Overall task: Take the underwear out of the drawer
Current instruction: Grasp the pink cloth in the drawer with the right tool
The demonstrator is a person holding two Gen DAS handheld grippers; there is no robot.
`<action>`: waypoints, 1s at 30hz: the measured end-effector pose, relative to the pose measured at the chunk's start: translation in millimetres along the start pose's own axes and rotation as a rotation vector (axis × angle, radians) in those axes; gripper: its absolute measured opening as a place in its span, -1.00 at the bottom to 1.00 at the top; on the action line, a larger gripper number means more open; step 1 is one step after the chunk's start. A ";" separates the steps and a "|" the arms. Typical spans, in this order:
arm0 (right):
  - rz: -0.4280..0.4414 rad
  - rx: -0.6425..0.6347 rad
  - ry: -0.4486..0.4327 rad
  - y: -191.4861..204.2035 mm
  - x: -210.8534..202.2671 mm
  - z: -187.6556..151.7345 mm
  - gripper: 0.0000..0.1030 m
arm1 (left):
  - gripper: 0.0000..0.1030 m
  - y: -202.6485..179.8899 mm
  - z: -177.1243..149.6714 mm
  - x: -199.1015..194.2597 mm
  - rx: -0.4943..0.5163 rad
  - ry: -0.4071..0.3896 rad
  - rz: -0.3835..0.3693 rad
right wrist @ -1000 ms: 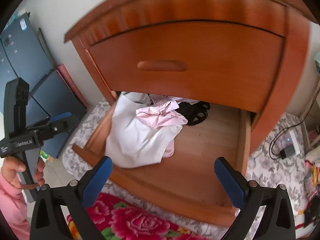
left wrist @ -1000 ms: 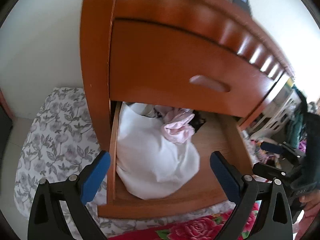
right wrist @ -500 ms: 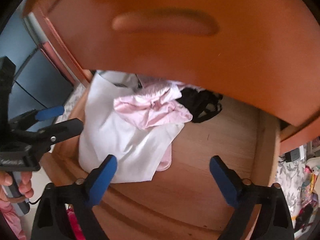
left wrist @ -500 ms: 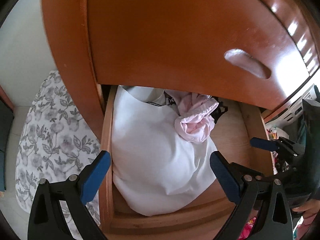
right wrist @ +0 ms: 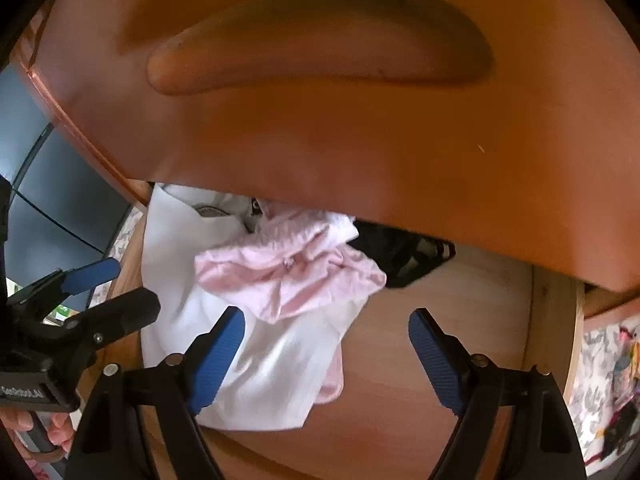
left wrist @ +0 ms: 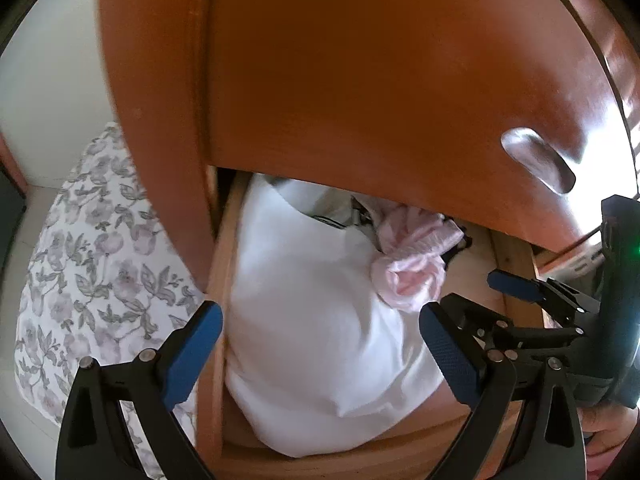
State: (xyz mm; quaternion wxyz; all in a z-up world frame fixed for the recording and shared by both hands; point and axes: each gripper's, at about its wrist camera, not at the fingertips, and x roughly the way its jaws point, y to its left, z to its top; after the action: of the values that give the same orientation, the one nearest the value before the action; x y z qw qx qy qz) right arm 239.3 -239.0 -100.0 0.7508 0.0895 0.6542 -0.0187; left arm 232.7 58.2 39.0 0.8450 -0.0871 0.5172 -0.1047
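The lower drawer [right wrist: 452, 320] of a wooden cabinet stands pulled out. A crumpled pink underwear [right wrist: 288, 276] lies on a white garment [right wrist: 260, 364], with a black underwear [right wrist: 400, 256] behind it to the right, partly hidden. My right gripper [right wrist: 324, 342] is open just in front of the pink piece, its jaws empty. In the left wrist view my left gripper [left wrist: 320, 336] is open over the white garment [left wrist: 312, 320]. The pink underwear [left wrist: 412, 268] lies ahead to the right, and the right gripper [left wrist: 492, 300] is beside it.
The shut upper drawer front [right wrist: 320, 152] with its carved handle [right wrist: 320, 44] overhangs close above both grippers. The left gripper [right wrist: 116, 292] and a hand [right wrist: 52, 432] are at the drawer's left side. A floral cloth [left wrist: 92, 264] covers the floor on the left.
Both grippers have moved forward and down toward the open drawer, so the clothes now look larger and closer. Both stayed open and the clothes have not moved.
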 end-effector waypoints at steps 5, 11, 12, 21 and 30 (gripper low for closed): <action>-0.025 -0.077 0.000 16.2 6.0 4.8 0.64 | 0.92 12.5 -2.4 -9.6 -0.055 -0.043 0.013; -0.035 -0.126 0.022 39.1 19.8 13.3 0.62 | 0.92 23.2 -2.7 -21.8 -0.080 -0.084 -0.002; -0.043 -0.140 0.022 44.1 20.8 14.1 0.63 | 0.92 25.2 -2.4 -23.8 -0.089 -0.090 -0.007; -0.122 -0.206 0.020 74.6 35.8 19.4 0.51 | 0.92 33.9 -5.4 -28.8 -0.120 -0.095 -0.052; -0.134 -0.152 0.073 68.7 50.5 17.0 -0.45 | 0.92 37.3 -11.0 -25.8 -0.134 -0.066 -0.078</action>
State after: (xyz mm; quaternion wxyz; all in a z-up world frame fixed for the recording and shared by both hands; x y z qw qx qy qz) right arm 273.2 -169.6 -140.0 0.7282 -0.0113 0.6851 -0.0159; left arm 214.7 100.5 46.6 0.8492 -0.1670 0.4909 -0.0997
